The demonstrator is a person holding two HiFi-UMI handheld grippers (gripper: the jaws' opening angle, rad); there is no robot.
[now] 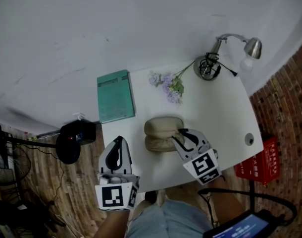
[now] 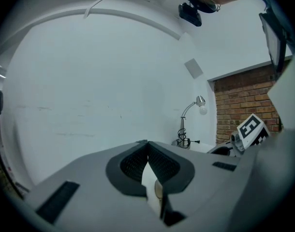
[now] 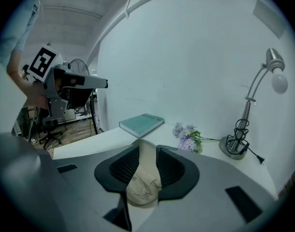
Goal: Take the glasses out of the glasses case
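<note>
Beige glasses case [image 1: 162, 134] lies open on the bench [image 1: 225, 108], long axis across me, glasses [image 3: 139, 186] inside. My right tool [image 1: 182, 132], jaws partly spread, faces its right end. My left tool [image 1: 120, 141], pressed together, sits farther off.

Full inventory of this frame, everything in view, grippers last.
table: 1, white, centre
book: 1, teal, table's far-left corner
flowers: 1 sprig, purple, beside lamp
lamp: 1, silver, far-right corner
glasses case: 1, beige, open, mid-table
glasses: 1, thin wire, inside case
crate: 1, red, floor right
black object: 1, floor left
tablet: 1, blue screen, bottom right
left gripper: 1, grey, jaws together, table's near-left edge
right gripper: 1, grey, jaws apart, at case's right end
</note>
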